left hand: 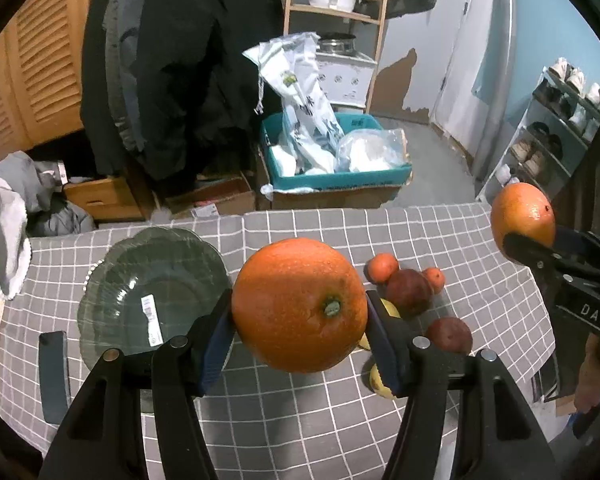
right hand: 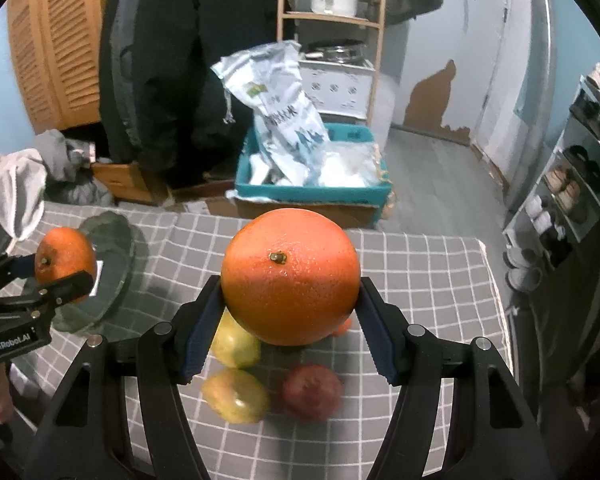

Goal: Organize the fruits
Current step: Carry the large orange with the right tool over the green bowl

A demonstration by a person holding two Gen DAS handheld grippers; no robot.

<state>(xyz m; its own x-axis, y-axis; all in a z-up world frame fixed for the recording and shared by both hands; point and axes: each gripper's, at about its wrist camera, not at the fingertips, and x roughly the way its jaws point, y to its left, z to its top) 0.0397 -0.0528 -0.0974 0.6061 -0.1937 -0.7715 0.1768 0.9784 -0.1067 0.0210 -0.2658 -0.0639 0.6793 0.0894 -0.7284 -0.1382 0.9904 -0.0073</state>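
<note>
Dim cool indoor light, soft highlights on the orange (left hand: 299,304), strong fisheye bending with black corners, fruit below the right gripper (right hand: 290,308) blurred

Bright orange skin, green stem end: orange (left hand: 300,304) in left view. Orange with brown stem dot: second orange (right hand: 290,276). Grey with white grid: tablecloth (left hand: 300,420). Dark green glass: plate (left hand: 152,292). Yellow-green: apples (right hand: 236,396). Dark red: fruit (right hand: 312,392).

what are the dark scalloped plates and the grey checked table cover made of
Dark green scalloped plates: likely tinted glass, glossy, see-through around a sticker label, ribbed rim. Grey white-grid table cover: likely woven cloth, matte, creased and draping over the table edge.
</note>
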